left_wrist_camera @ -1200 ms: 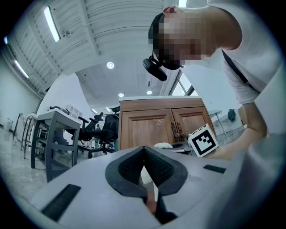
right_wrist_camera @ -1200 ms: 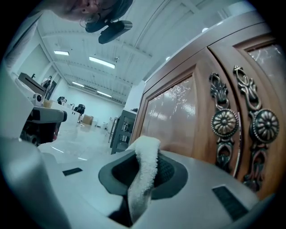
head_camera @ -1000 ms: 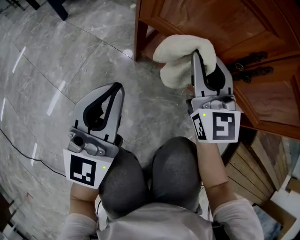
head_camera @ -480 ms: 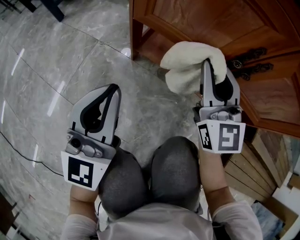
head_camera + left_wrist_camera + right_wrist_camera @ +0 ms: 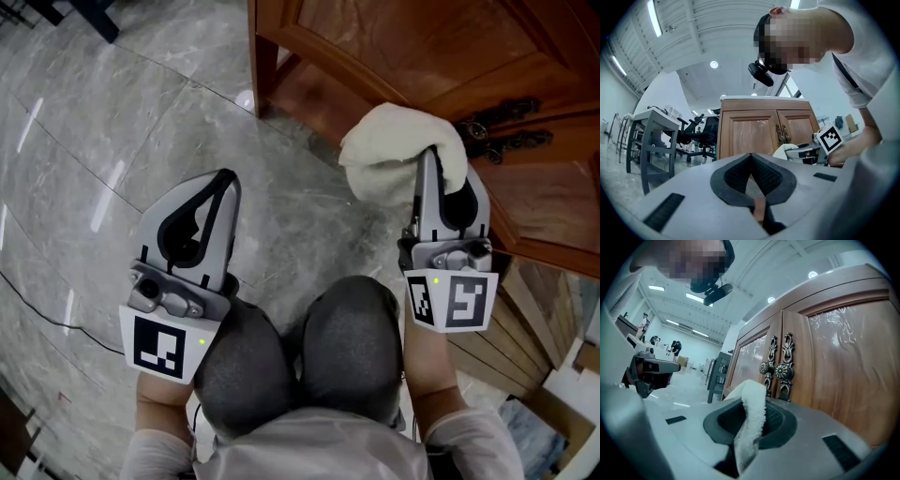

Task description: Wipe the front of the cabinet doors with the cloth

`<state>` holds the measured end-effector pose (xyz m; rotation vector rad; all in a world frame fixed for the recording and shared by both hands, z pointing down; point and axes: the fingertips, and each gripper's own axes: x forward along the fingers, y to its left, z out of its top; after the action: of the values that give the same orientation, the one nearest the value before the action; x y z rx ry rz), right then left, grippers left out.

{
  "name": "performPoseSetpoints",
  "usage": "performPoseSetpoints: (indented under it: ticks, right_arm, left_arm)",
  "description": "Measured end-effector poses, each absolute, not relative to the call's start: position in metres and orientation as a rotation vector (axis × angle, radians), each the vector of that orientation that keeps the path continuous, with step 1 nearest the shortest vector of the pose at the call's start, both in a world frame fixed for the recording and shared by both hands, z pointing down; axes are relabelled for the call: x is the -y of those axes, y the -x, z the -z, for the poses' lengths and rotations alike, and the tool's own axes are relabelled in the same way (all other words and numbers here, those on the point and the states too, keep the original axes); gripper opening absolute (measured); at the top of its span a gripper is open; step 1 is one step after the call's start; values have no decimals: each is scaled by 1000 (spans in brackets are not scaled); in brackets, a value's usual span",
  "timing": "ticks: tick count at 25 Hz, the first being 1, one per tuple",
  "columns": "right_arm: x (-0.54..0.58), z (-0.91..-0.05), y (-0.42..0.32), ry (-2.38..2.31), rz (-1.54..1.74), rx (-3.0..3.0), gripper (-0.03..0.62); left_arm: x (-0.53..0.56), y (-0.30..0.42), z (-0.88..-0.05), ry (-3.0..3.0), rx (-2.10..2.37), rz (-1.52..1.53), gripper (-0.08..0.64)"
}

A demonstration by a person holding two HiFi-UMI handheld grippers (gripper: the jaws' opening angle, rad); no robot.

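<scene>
So the cloth [image 5: 398,155] is pinched tight in the right gripper [image 5: 433,178], the cabinet doors [image 5: 403,47] are found just ahead at its 12 o'clock, and the left gripper [image 5: 211,202], clamped on nothing, is parked well off around 9 o'clock.

The right gripper [image 5: 751,425] clamps a white cloth [image 5: 751,420]; 2 ornate handles [image 5: 778,367] sit on the cabinet doors [image 5: 843,362] ahead.

Grey glossy stone-tile floor [image 5: 141,112], light streaks on it. Wooden cabinet [image 5: 394,47] stands on it on a corner leg [image 5: 265,66]. Thin black cable [image 5: 47,320] lies across the tiles. Wooden slats [image 5: 492,328] sit beside the cabinet base.
</scene>
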<state>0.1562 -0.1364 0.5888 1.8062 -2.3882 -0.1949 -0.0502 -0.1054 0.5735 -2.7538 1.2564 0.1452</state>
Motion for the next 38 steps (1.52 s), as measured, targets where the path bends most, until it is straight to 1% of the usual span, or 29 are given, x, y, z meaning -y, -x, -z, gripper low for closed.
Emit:
performPoseSetpoints:
  ticks: [10, 16, 20, 27, 38]
  right_arm:
    - [143, -582, -135, -1686, 204, 2447, 75]
    - [154, -570, -105, -1536, 156, 2461, 74]
    - [157, -536, -72, -1478, 83, 2521, 75]
    - [156, -441, -45, -1451, -4, 2544, 75]
    - [128, -277, -75, -1481, -93, 2470, 75]
  left_arm:
    - [117, 38, -575, 2791, -1284, -130, 18]
    - [114, 36, -567, 2777, -1327, 67, 18]
    - [100, 51, -542, 2804, -1408, 174, 18]
    - [89, 65, -437, 2830, -1442, 240, 18]
    - [74, 48, -250, 2822, -1444, 229, 18]
